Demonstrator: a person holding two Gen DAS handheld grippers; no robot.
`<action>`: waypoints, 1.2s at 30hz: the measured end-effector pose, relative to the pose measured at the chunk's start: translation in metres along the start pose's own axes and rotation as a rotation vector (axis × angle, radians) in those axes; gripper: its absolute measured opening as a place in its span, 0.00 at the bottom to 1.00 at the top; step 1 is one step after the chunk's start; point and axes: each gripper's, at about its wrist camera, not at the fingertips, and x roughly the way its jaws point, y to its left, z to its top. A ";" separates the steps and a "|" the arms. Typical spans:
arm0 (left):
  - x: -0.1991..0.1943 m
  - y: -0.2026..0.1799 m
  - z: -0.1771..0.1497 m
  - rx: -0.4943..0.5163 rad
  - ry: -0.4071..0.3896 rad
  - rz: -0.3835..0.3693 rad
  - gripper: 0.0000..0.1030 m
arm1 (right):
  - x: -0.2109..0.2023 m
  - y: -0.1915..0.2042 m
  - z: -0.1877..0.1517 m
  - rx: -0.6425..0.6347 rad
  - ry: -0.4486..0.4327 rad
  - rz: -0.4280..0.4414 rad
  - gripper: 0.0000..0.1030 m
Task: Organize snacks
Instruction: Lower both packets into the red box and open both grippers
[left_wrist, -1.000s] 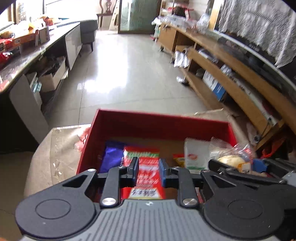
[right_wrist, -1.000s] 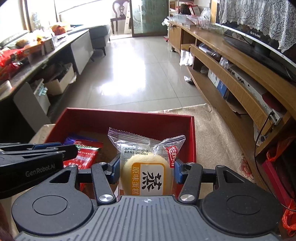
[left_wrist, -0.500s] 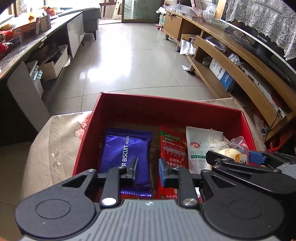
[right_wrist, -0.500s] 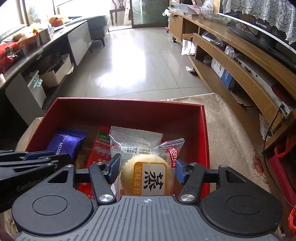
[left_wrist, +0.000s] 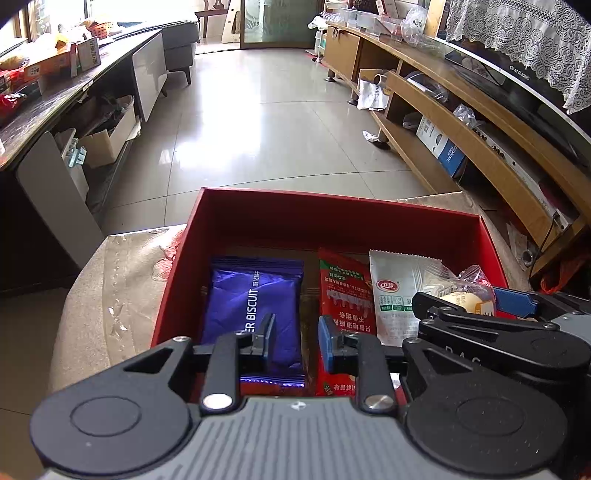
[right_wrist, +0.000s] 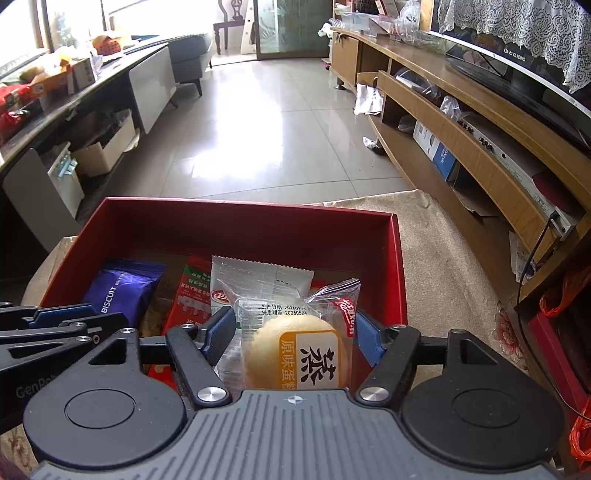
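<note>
Right wrist view: the right gripper (right_wrist: 295, 332) is opening its jaws, which now stand off the clear-wrapped yellow steamed cake (right_wrist: 295, 350), dropped lower into the red cardboard box (right_wrist: 236, 221) at lower centre; release looks under way. The left gripper (left_wrist: 295, 332) hovers, pressed together and empty.

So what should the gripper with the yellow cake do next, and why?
Probably lift the right gripper straight up and away. Its jaws are opening around the yellow cake packet, which already sits inside the red box beside the other snacks, so the drop looks finished.
</note>
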 end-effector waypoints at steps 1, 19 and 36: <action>0.000 0.000 0.000 0.000 0.002 0.000 0.21 | 0.000 -0.001 0.000 0.002 0.001 -0.002 0.73; -0.006 0.003 -0.004 -0.007 0.000 -0.004 0.32 | -0.009 -0.014 0.004 0.038 -0.027 -0.014 0.75; -0.017 0.002 -0.012 -0.005 0.002 -0.016 0.35 | -0.022 -0.012 -0.003 0.014 -0.019 -0.030 0.76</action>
